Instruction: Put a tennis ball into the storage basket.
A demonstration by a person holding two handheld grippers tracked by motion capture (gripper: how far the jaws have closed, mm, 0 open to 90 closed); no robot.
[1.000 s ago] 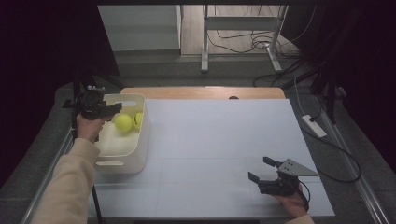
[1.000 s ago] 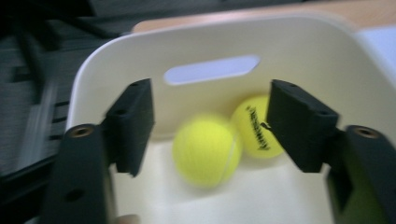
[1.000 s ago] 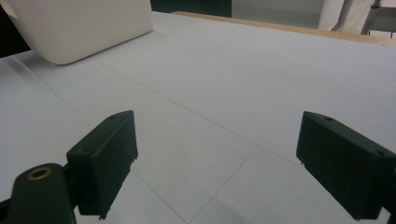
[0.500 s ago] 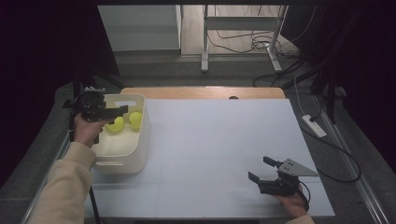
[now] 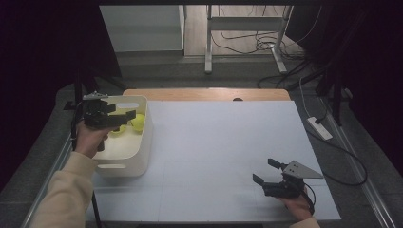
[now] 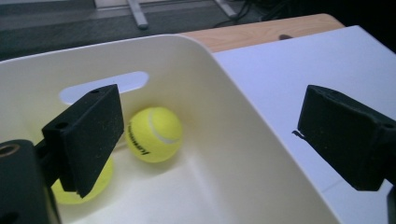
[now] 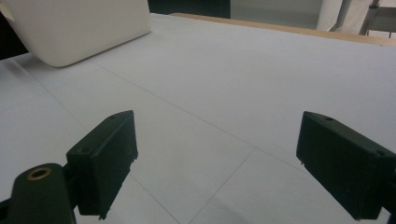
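Starting nearest us, we keep our right gripper (image 5: pixel 273 178) low over the white table (image 5: pixel 228 137) at the near right, jaws spread, nothing between them. Farther off at the left, our left gripper (image 5: pixel 124 115) has just let its jaws open above the cream bin (image 5: pixel 142 142); a second ago it held a ball, now both tennis balls lie inside, so the drop looks done. One ball (image 6: pixel 153 134) is bright yellow-green, fuzzy, white-seamed, resting near the far wall; the other ball (image 6: pixel 88 184) sits half hidden behind the jaw.
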